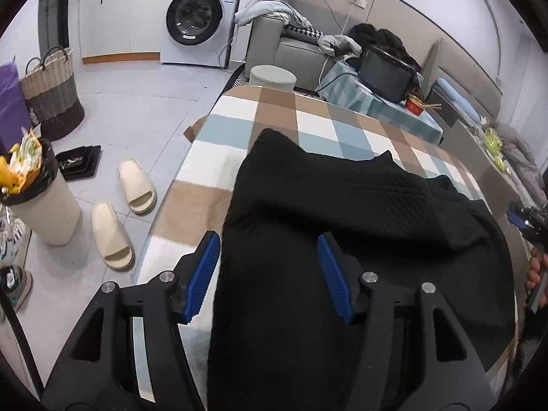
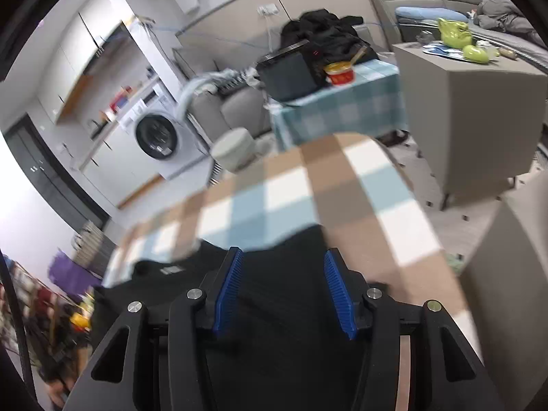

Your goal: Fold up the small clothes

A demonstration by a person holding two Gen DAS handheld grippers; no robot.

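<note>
A black knit garment (image 1: 342,226) lies spread on the checked tablecloth (image 1: 246,116), two corners pointing to the far side. My left gripper (image 1: 269,275) is open, its blue pads (image 1: 202,275) straddling the garment's left edge just above it. In the right wrist view, which is blurred by motion, my right gripper (image 2: 282,287) is open over the same black garment (image 2: 281,263), near its far edge, with the checked tablecloth (image 2: 308,185) beyond. Part of the right gripper shows at the right edge of the left wrist view (image 1: 529,226).
A lined bin (image 1: 37,198), two cream slippers (image 1: 123,212) and a woven basket (image 1: 51,92) are on the floor to the left. A washing machine (image 1: 198,17), grey sofa (image 1: 294,48), a side table with a black box (image 1: 385,72) and a grey cabinet (image 2: 472,109) stand beyond.
</note>
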